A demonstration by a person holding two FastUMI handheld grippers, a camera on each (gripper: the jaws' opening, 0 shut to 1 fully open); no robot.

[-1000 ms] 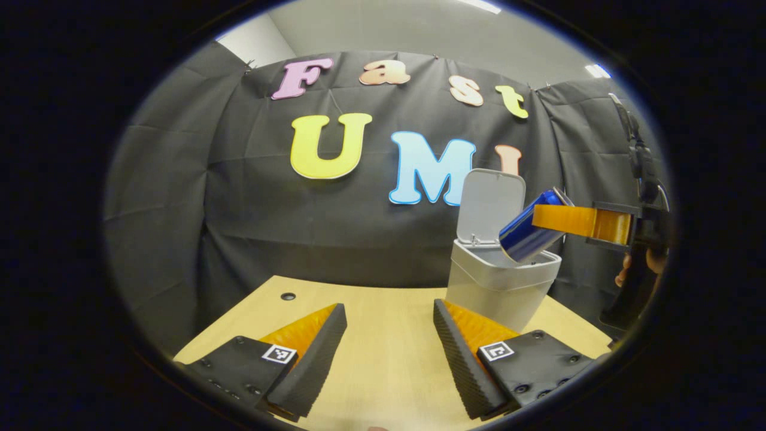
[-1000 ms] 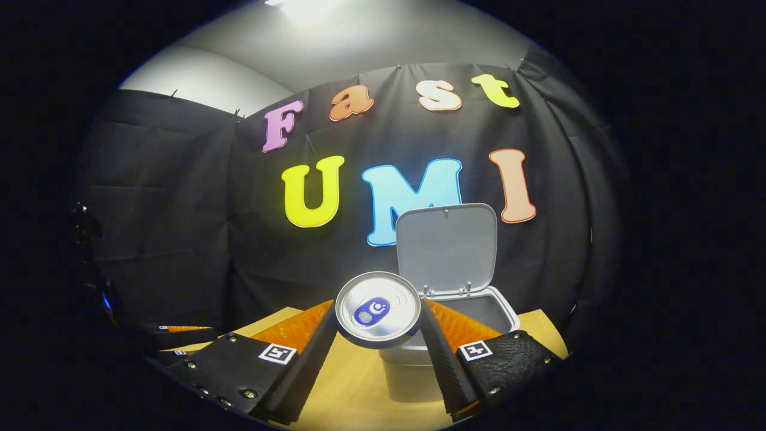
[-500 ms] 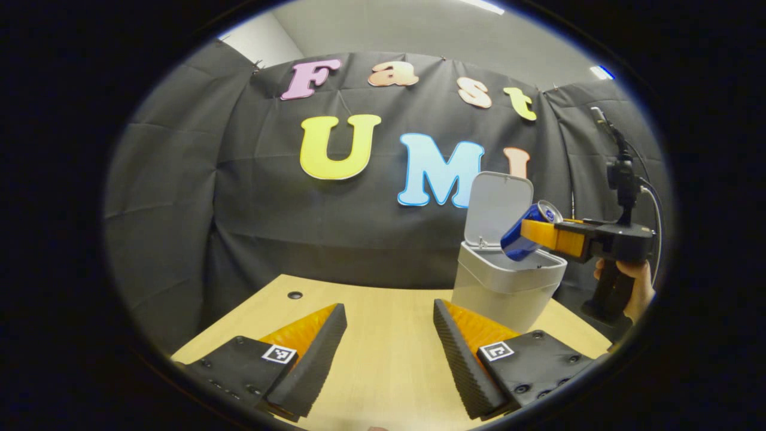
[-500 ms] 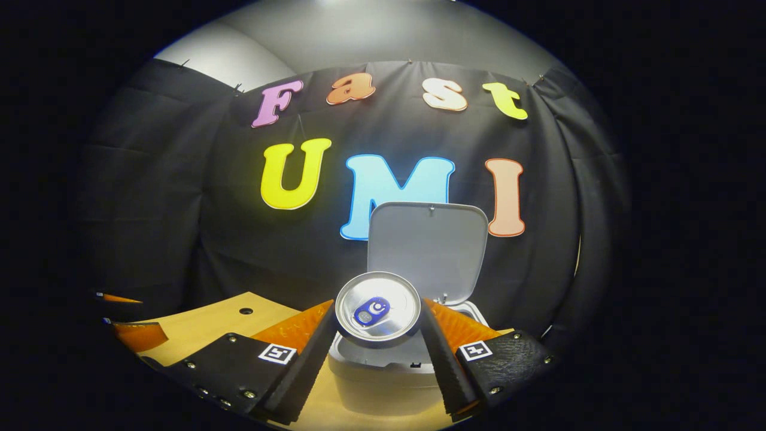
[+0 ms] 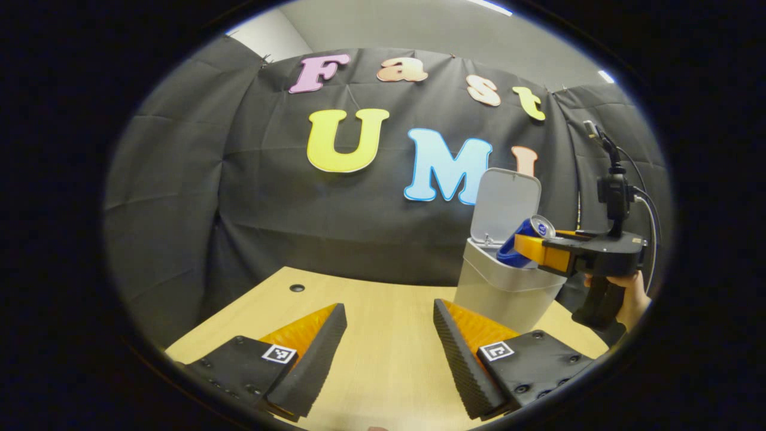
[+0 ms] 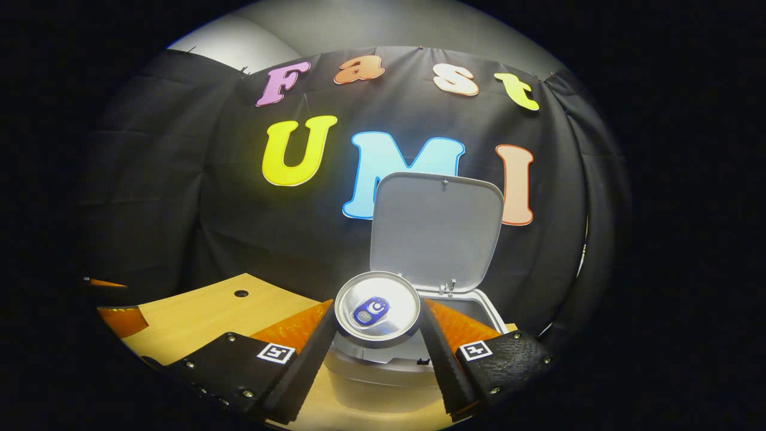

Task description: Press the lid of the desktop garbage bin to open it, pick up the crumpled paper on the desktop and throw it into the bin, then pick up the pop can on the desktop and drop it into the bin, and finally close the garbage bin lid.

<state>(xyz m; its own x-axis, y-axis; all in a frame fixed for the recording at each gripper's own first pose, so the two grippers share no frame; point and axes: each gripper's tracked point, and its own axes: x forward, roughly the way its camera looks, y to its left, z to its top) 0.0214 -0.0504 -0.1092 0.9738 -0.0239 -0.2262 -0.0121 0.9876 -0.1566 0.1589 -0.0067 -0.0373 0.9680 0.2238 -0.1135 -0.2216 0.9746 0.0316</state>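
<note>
The grey desktop bin [image 5: 508, 290] stands at the table's far right with its lid [image 5: 506, 205] raised upright. My right gripper [image 6: 377, 317] is shut on the blue pop can [image 6: 377, 308], whose silver top faces the camera. In the left gripper view the pop can [image 5: 522, 242] hangs tilted over the bin's opening, its lower end at the rim, held by that gripper [image 5: 538, 251] and a hand [image 5: 628, 299]. In the right gripper view the bin [image 6: 383, 377] sits just below and behind the can, lid [image 6: 437, 230] up. My left gripper [image 5: 389, 347] stands open above the table, nothing between its fingers.
The wooden table [image 5: 383, 335] has a small round hole [image 5: 296, 288] at its far left. Its right edge runs just past the bin. The black cloth wall stands close behind the table and bin.
The right gripper has carried the can lower and nearer the bin's opening, with the bin's lid now larger in its view. The left gripper has barely moved and stays open.
</note>
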